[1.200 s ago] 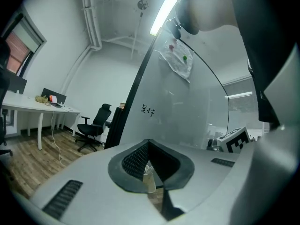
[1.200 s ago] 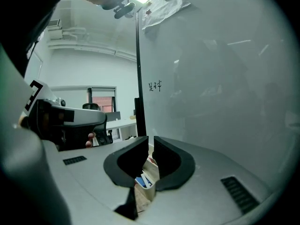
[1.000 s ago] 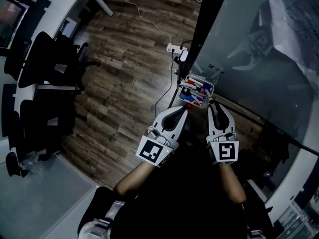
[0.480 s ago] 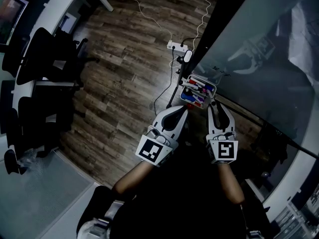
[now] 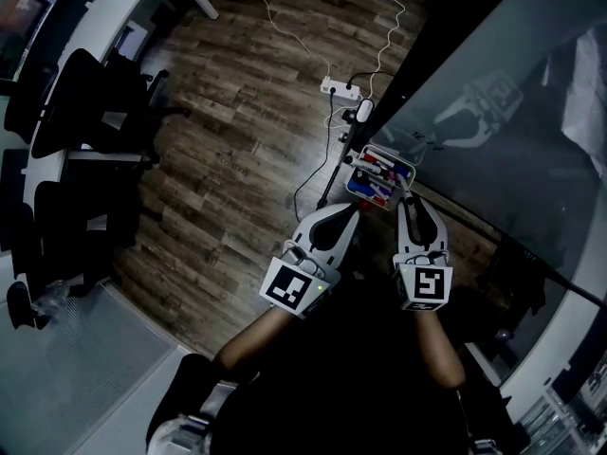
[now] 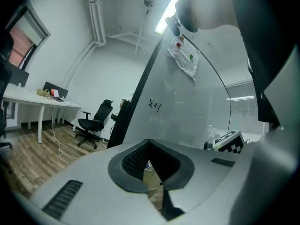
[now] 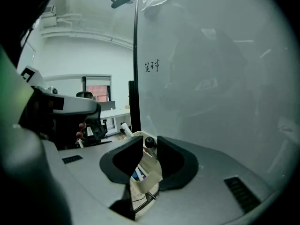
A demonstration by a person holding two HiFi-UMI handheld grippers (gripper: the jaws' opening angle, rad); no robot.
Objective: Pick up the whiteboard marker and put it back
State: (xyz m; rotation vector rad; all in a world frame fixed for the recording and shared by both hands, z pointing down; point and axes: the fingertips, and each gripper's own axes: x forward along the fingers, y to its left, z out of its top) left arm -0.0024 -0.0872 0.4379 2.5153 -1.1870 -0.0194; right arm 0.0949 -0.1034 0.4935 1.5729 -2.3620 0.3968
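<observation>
Head view: whiteboard runs along the right, its dark frame edge just past the tray. Wood floor to the left is open, with cables and a power strip beyond the tray. Office chairs sit well apart on the far left. Left tongs and right tongs are side by side, both tips just short of the tray. The tray holds several markers, red, blue and dark; I can't tell them apart here.

Left gripper view: left tongs have their tips together with nothing in them, only a bit of the tray seen through the gap behind. The whiteboard is close on the right, with open room to the left.

Right gripper view: right tongs are slightly apart. The whiteboard marker, with a black cap, stands in line between the tips, and its body runs down into the tray. It looks like it's still sitting in the tray, not pinched, but the view is tight. The whiteboard fills the right side, with small writing on it.
</observation>
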